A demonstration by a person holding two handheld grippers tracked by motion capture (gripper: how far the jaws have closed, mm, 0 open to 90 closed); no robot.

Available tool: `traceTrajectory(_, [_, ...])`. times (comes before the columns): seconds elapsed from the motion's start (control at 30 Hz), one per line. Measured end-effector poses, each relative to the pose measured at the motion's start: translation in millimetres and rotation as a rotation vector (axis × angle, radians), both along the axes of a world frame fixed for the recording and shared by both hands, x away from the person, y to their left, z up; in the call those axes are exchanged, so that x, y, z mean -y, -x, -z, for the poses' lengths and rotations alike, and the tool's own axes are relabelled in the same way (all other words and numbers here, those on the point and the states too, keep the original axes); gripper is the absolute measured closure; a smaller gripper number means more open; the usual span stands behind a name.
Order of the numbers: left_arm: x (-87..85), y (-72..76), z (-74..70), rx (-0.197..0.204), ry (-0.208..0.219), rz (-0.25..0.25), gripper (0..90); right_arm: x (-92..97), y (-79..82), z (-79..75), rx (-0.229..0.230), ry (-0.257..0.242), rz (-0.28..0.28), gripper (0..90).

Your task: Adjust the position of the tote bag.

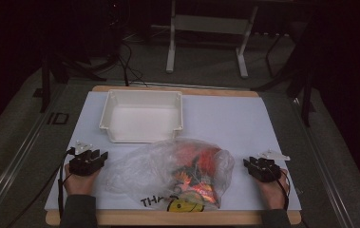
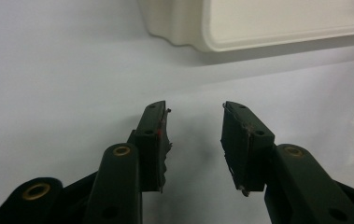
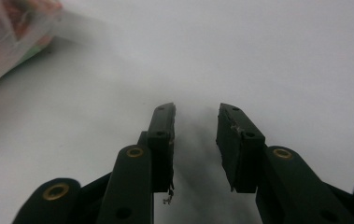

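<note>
A clear plastic bag (image 1: 173,173) with red and orange packets inside lies at the front middle of the white table sheet (image 1: 225,118). A yellow smiley and black letters show near its front edge. My left gripper (image 1: 94,156) rests on the sheet to the left of the bag, open, nothing between its jaws (image 2: 194,126). My right gripper (image 1: 250,164) sits to the right of the bag, also open and empty (image 3: 195,123). A corner of the bag (image 3: 11,37) shows at the upper left of the right gripper view. Neither gripper touches the bag.
A white rectangular tray (image 1: 142,116) stands empty behind the bag, and its near corner (image 2: 240,28) shows ahead of the left gripper. The wooden table edge (image 1: 177,217) runs along the front. Beyond the table are dark floor and a stand's legs.
</note>
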State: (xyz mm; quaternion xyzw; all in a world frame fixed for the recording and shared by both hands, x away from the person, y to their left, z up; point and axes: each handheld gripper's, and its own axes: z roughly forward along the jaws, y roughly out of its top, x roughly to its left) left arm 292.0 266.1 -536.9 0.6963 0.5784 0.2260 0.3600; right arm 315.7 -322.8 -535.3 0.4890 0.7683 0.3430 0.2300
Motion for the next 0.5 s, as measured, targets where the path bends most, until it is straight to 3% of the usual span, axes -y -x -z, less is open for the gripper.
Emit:
traceTrajectory(0.17, [0.1, 1.6, -1.9, 0.0, 0.006, 0.026, 61.7, -1.3, 1.3, -0.1, -0.001, 0.001, -0.03, 66.0])
traceTrajectory(0.2, [1.7, 3.4, -3.8, 0.006, 0.006, 0.054, 62.0, -2.6, 2.2, -0.8, -0.003, 0.006, -0.04, 65.9])
traceTrajectory(0.3, [2.7, 4.8, -5.4, 0.013, 0.007, 0.074, 61.9, -4.2, 3.6, -2.2, -0.004, 0.01, -0.053, 66.0])
traceTrajectory(0.5, [5.3, 9.1, -11.6, 0.03, 0.004, 0.112, 63.1, -10.3, 10.3, -12.4, -0.002, 0.016, -0.13, 67.8])
